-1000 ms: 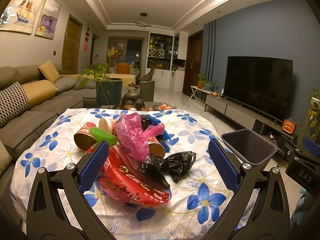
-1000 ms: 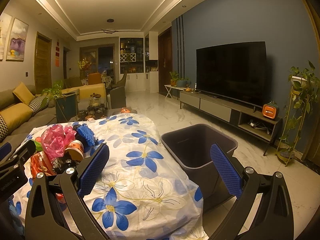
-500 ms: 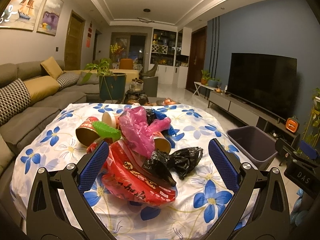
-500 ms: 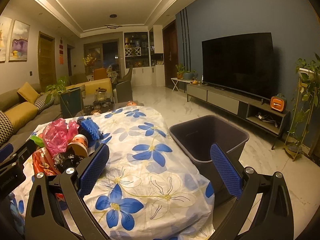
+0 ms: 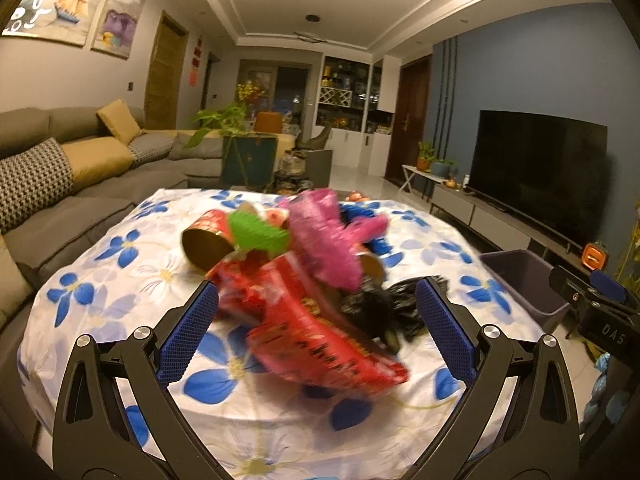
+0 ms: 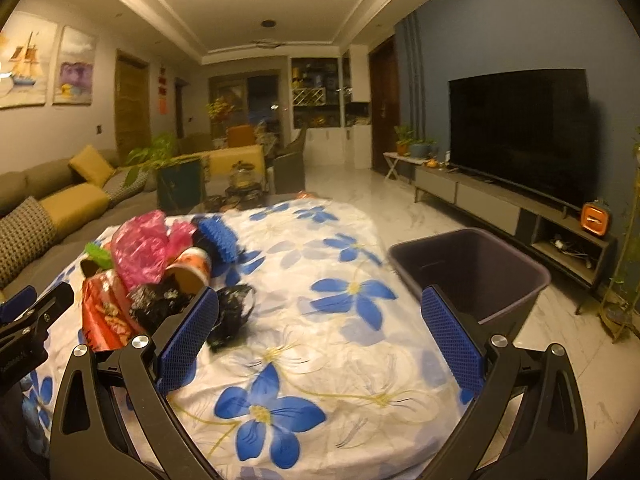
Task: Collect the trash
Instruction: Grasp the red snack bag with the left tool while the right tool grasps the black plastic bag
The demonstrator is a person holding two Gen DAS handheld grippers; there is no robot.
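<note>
Red snack wrapper (image 5: 320,344) lies nearest on the desk (image 5: 120,280), which is covered by a white cloth with blue flowers. It fronts a heap of trash: a pink plastic bag (image 5: 324,236) on top, a green scrap (image 5: 256,234) and a tipped paper cup (image 5: 206,240) to the left, and a crumpled black bag (image 5: 384,312) to the right. The left tongs (image 5: 316,328) hang spread wide just in front of the heap, holding nothing, the wrapper and black bag showing between their blue pads. The right tongs (image 6: 320,332) are spread too and empty, over bare cloth to the right of the heap. A dark bin (image 6: 472,276) stands open on the floor, just beside the desk's right edge. Much of the left view is blurred.
</note>
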